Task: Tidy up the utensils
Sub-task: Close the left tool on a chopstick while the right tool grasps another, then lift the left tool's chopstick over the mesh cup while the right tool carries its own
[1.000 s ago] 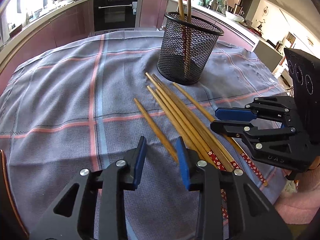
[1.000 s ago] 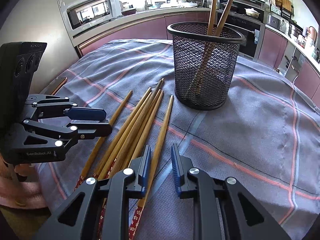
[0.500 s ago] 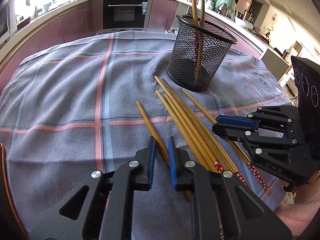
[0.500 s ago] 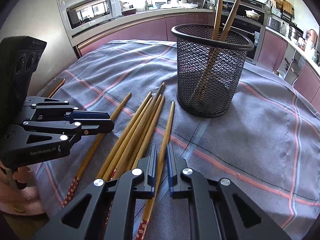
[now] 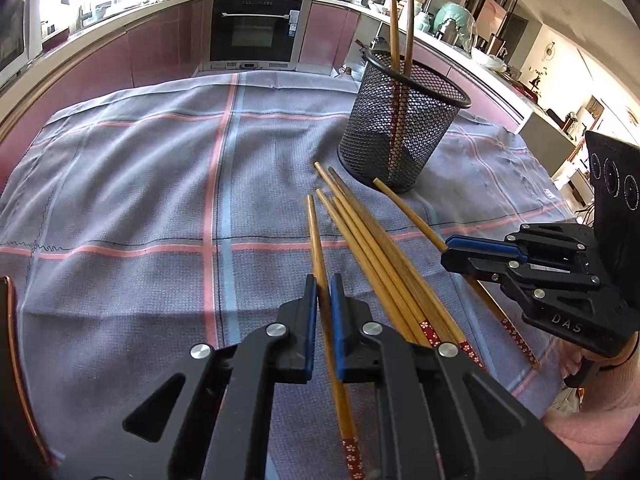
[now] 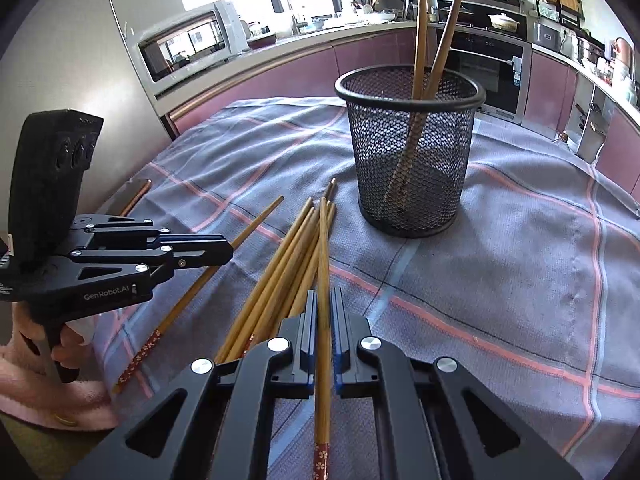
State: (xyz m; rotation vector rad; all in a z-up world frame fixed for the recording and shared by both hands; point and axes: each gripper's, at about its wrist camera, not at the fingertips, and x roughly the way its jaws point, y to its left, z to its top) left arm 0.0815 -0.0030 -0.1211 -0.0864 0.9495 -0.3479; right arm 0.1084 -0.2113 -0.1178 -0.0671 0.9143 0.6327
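Note:
A black mesh holder (image 5: 402,124) stands on the checked cloth with two chopsticks upright in it; it also shows in the right wrist view (image 6: 412,152). Several wooden chopsticks (image 5: 384,256) lie in a loose bundle in front of it, also in the right wrist view (image 6: 280,276). My left gripper (image 5: 324,292) is shut on one chopstick (image 5: 318,240), lifted off the cloth. My right gripper (image 6: 324,308) is shut on another chopstick (image 6: 323,248), raised over the bundle. Each gripper shows in the other's view, the right (image 5: 452,250) and the left (image 6: 228,246).
The grey cloth with pink and blue stripes (image 5: 160,184) covers the table. One more chopstick (image 6: 192,292) lies apart under the left gripper. Kitchen counters, an oven (image 5: 256,28) and a microwave (image 6: 188,44) stand behind. The table's wooden edge (image 5: 16,340) shows at left.
Both grippers closed, each on one chopstick, and lifted them off the cloth. Both views drew back a little from the holder.

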